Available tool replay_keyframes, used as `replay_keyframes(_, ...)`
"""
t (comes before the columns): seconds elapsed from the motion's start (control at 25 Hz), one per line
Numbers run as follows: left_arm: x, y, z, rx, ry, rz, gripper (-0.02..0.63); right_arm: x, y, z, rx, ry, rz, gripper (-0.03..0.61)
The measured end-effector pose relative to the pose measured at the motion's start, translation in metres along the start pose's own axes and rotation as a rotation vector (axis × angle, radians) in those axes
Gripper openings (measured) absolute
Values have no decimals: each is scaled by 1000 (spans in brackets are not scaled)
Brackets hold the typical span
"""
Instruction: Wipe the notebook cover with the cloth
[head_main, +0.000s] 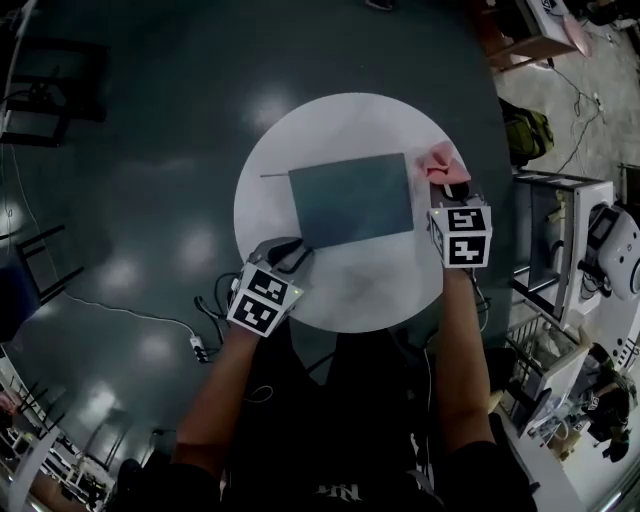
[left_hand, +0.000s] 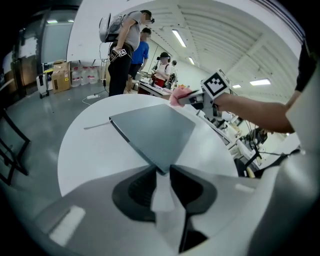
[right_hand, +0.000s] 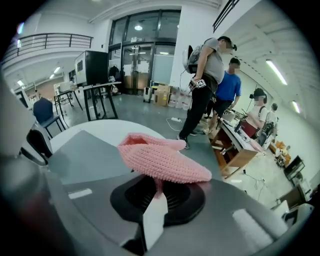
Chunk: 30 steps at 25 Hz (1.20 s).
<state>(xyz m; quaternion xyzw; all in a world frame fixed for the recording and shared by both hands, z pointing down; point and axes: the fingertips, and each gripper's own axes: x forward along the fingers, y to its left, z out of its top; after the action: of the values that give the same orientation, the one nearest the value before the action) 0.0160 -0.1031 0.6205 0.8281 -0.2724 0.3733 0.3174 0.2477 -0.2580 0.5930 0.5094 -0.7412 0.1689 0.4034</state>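
A grey-teal notebook (head_main: 350, 200) lies shut in the middle of a round white table (head_main: 350, 290). My left gripper (head_main: 292, 250) is at its near left corner. In the left gripper view that corner of the notebook (left_hand: 155, 132) is wedged between the jaws of the left gripper (left_hand: 162, 175), which pinch it. My right gripper (head_main: 452, 190) hovers by the notebook's far right corner, shut on a pink knitted cloth (head_main: 438, 160). In the right gripper view the cloth (right_hand: 160, 157) bulges over the right gripper (right_hand: 157, 187), with the notebook (right_hand: 85, 155) to its left.
A thin grey strip (head_main: 275, 174) sticks out from the notebook's far left corner. Several people (right_hand: 205, 75) stand beyond the table beside a wooden desk (right_hand: 240, 145). A power strip with cables (head_main: 198, 348) lies on the floor at left; shelves (head_main: 560, 230) stand at right.
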Motion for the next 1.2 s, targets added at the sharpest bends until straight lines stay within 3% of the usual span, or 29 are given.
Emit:
replay_keyframes(0.16,-19,12,0,23,41,-32,77,-34,32,36,41,-112,63,26)
replay_keyframes(0.28,-55,26,23,47,-1,-35,66,-68,62,75,51,-204,115,26)
replay_keyframes(0.44,-130,50,77,92,-150,-47,43,-117,105,141,92,-349,185,26)
replay_keyframes(0.6,-222,48,139,158,-348,-108,3,-186,140,214,97,-512,234,26)
replay_keyframes(0.8,-341,23,200,294,-568,-222,3,-286,166,284,95,-692,201,26)
replay_keyframes(1.0,-453,-3,235,454,-708,-350,2,-387,177,317,136,-820,128,26)
replay_keyframes(1.2,-549,-23,252,500,-858,-516,2,-470,193,308,233,-905,131,25)
